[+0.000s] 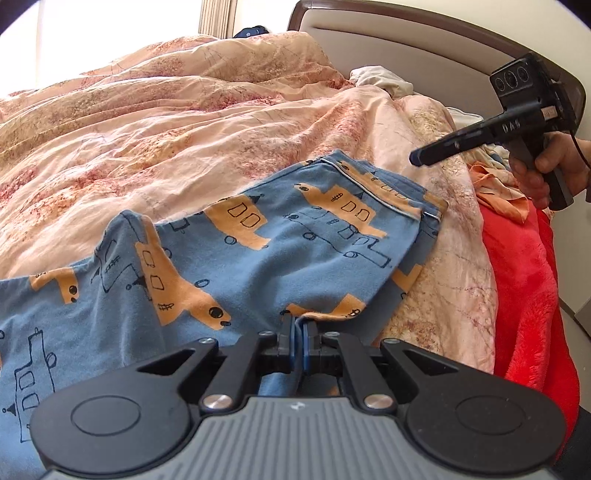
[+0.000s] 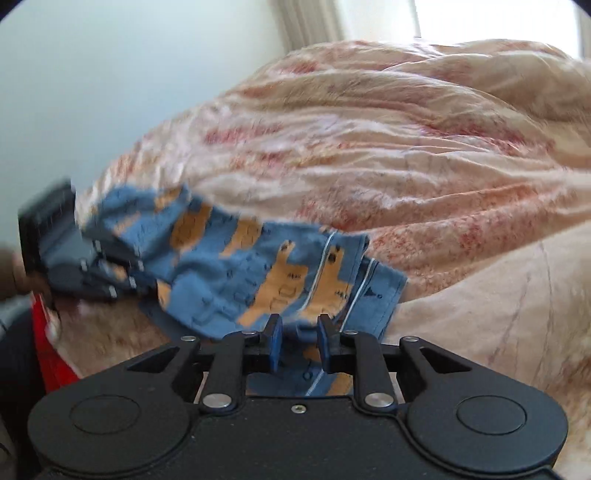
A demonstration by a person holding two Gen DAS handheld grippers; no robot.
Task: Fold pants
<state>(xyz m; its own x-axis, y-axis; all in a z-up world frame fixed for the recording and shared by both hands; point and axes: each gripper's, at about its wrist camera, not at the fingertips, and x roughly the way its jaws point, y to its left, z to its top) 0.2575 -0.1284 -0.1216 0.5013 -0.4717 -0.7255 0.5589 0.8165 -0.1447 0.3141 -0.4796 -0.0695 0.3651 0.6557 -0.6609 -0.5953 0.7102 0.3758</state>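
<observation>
Blue pants (image 1: 229,266) with orange house and boat prints lie on a pink floral duvet (image 1: 184,122). My left gripper (image 1: 298,325) is shut on a fold of the pants at their near edge. My right gripper (image 2: 297,332) is open, its blue pads above the pants' white-piped hem (image 2: 332,266), holding nothing. In the left wrist view the right gripper (image 1: 417,158) hovers in the air past the pants' far end. In the blurred right wrist view the left gripper (image 2: 136,284) grips the pants at the left.
A red blanket (image 1: 524,280) and an orange cloth (image 1: 495,184) lie at the bed's right side. A padded headboard (image 1: 406,40) stands behind. A bright window (image 2: 480,18) is beyond the duvet.
</observation>
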